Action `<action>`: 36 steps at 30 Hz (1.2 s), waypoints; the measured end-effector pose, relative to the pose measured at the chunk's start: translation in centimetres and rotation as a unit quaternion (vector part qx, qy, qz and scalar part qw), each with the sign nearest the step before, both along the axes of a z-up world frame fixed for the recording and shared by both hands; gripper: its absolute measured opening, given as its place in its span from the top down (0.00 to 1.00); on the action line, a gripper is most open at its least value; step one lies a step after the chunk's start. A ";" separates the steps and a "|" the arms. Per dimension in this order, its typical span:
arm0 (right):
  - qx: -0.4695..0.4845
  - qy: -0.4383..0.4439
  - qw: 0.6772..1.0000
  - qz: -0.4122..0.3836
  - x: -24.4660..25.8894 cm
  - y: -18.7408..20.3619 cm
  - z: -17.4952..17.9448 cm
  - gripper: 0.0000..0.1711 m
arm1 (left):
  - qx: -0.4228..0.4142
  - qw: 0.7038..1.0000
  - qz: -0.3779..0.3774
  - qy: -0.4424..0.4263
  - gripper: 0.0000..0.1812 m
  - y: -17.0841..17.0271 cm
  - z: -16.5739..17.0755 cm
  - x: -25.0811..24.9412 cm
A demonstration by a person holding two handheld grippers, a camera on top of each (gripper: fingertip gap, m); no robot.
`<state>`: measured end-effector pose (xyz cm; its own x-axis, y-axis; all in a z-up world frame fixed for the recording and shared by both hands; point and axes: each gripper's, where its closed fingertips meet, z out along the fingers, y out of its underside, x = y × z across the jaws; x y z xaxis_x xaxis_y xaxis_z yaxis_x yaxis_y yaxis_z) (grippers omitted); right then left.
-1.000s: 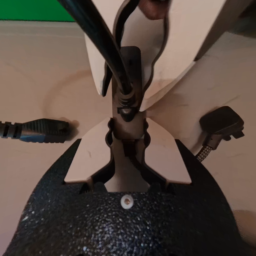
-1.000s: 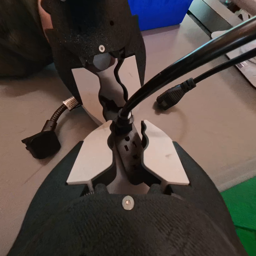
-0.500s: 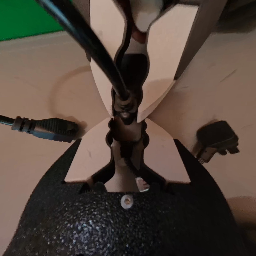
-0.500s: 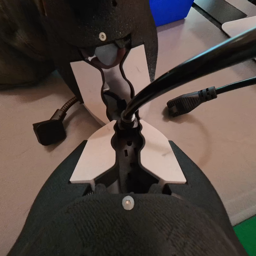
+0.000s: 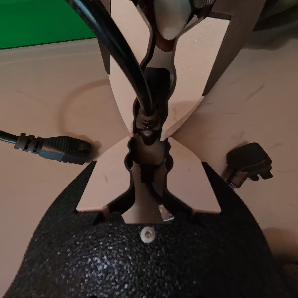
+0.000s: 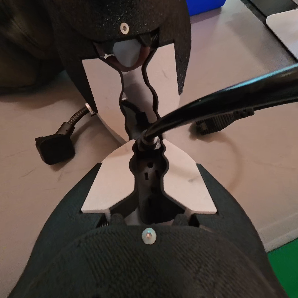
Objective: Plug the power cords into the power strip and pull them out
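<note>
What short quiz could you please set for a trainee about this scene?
1. Fill in: the ribbed connector lies loose on the ____.
2. True or false: the thick black cord is plugged into the power strip.
3. What does the right tool grip? A) power strip B) ribbed connector C) nothing

Key: 1 table; 2 true; 3 A.

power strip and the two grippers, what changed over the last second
The right gripper has closed its fingers onto the power strip, which a second ago sat loosely between them. The two grippers have drawn closer, tip to tip. The left gripper stays shut on the strip's other end, the thick black cord remains plugged in, and the ribbed plug and braided-cord plug still lie loose on the table.
</note>
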<state>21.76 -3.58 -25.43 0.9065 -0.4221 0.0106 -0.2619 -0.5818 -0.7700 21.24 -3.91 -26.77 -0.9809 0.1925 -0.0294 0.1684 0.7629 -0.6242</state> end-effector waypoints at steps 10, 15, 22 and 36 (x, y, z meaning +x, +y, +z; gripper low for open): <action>0.020 0.009 0.999 0.040 -0.1 0.1 0.0 0.85 | 0.000 0.998 0.050 0.041 0.84 0.4 0.0 0.5; 0.020 0.011 0.998 0.055 -0.3 0.2 0.1 0.85 | 0.019 0.996 0.058 0.057 0.75 1.4 -0.2 0.1; 0.016 0.032 0.997 0.075 -0.5 0.8 0.0 0.85 | 0.029 0.999 0.021 0.033 0.76 0.6 -2.1 -0.2; -0.020 -0.021 0.999 0.031 -0.1 1.5 -0.1 0.85 | 0.006 0.999 0.006 0.035 0.75 0.4 -2.1 -0.4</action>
<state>21.62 -2.08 -25.51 0.9290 -0.3644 0.0645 -0.1932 -0.6262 -0.7554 20.86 -3.50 -28.83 -0.9826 0.1810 0.0416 0.1157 0.7718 -0.6252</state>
